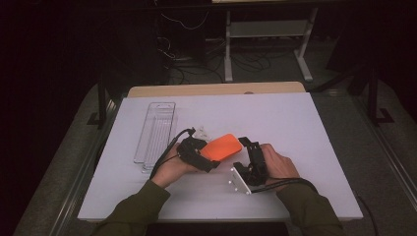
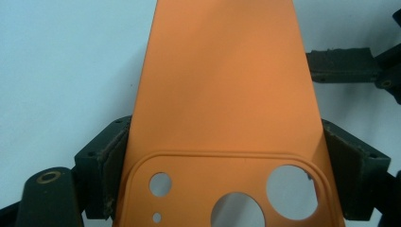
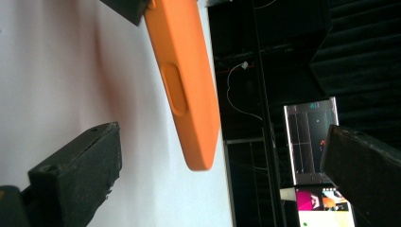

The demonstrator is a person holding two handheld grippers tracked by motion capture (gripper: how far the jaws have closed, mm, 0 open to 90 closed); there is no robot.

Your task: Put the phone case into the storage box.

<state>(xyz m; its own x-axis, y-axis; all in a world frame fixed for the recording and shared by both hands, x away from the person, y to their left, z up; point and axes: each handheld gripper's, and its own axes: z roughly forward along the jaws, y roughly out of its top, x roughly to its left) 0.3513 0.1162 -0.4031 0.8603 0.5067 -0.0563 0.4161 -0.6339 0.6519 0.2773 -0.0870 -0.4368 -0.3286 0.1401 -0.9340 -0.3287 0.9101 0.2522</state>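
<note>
I see dim room, black background; white surface (image 1: 295,128) lit from above, soft shadows beneath my hands. Gripper views bright, slightly soft, orange case (image 2: 222,94) glare-free.

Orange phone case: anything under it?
Bare white table shows through the orange phone case's camera holes; the left gripper holds it clear of the surface. The rest underneath is covered.

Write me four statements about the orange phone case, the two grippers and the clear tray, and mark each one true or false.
1. The left gripper is shut on the orange phone case. True.
2. The right gripper also clamps the case. False: its jaws stand open, apart from the case.
3. The clear tray lies at the person's right. False: it lies left of the grippers.
4. The case has round camera holes. True.
</note>
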